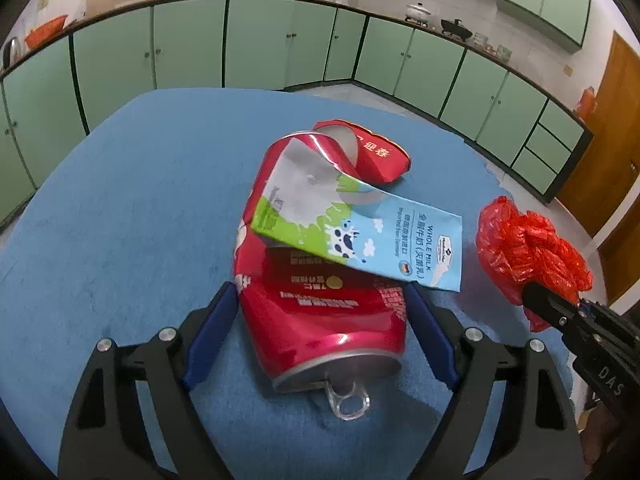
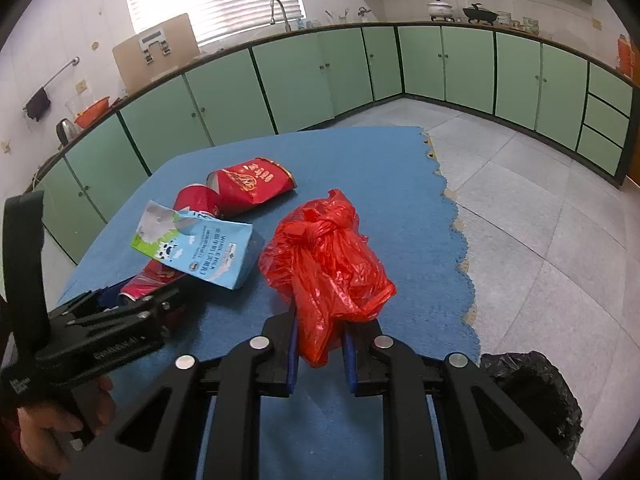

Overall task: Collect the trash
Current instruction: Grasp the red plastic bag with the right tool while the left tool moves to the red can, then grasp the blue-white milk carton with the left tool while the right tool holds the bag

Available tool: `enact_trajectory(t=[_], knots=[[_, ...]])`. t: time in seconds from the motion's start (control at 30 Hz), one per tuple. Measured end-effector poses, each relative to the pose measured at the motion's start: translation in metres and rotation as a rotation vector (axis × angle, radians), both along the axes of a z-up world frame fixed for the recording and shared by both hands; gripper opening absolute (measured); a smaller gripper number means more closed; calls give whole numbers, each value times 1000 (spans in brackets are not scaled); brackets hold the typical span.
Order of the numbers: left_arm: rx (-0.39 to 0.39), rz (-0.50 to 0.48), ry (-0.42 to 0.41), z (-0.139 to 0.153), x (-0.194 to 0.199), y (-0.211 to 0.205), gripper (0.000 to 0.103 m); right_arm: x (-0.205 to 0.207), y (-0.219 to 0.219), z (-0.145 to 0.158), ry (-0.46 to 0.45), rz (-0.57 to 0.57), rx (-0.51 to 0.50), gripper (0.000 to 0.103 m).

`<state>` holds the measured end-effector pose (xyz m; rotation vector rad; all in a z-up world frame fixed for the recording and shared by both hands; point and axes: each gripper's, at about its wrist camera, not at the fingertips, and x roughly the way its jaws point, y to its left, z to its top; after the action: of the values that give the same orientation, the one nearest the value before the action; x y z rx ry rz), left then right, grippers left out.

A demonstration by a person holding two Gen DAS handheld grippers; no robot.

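Observation:
A crushed red can (image 1: 320, 320) lies on the blue table (image 1: 120, 220), its pull-tab end toward me. My left gripper (image 1: 320, 304) has its blue pads against both sides of the can. A flattened blue milk carton (image 1: 360, 236) lies across the can, and a second red can (image 1: 376, 152) lies behind it. My right gripper (image 2: 320, 332) is shut on a knotted red plastic bag (image 2: 328, 256), which rests on the table. The bag also shows in the left wrist view (image 1: 528, 248). The cans (image 2: 252, 184) and carton (image 2: 200, 248) lie left of the bag.
A black-lined trash bin (image 2: 532, 392) stands on the tiled floor at the table's near right corner. The table's right edge (image 2: 460, 240) is ragged. Green kitchen cabinets (image 2: 440, 64) run along the walls behind.

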<state>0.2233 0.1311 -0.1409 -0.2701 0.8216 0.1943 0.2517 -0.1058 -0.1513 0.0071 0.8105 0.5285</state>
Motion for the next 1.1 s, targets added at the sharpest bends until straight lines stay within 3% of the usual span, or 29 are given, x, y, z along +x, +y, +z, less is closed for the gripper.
enact_trajectory(t=[0.3,0.6,0.67,0.73,0.9,1.0,1.1], knots=[[-21,-10,-100,24,-16,7,84,2,-5,1,-2,-14,5,18],[-24,7,-110,28,14,24,84,1,-4,4,-16,-18,-6,18],[-39,3,-106,28,20,26,77,2,-4,3,-14,-22,-7,18],[-55,-5,-100,27,23,27,55,4,-4,3,-9,-26,-7,18],[-48,-49,-118,29,15,14,27,5,-2,3,-10,-25,-11,18],[-58,-80,-124,29,7,5,18,5,-3,2,-8,-26,-12,18],[-65,-125,-122,27,3,-5,17,4,-4,1,-4,-28,-15,18]])
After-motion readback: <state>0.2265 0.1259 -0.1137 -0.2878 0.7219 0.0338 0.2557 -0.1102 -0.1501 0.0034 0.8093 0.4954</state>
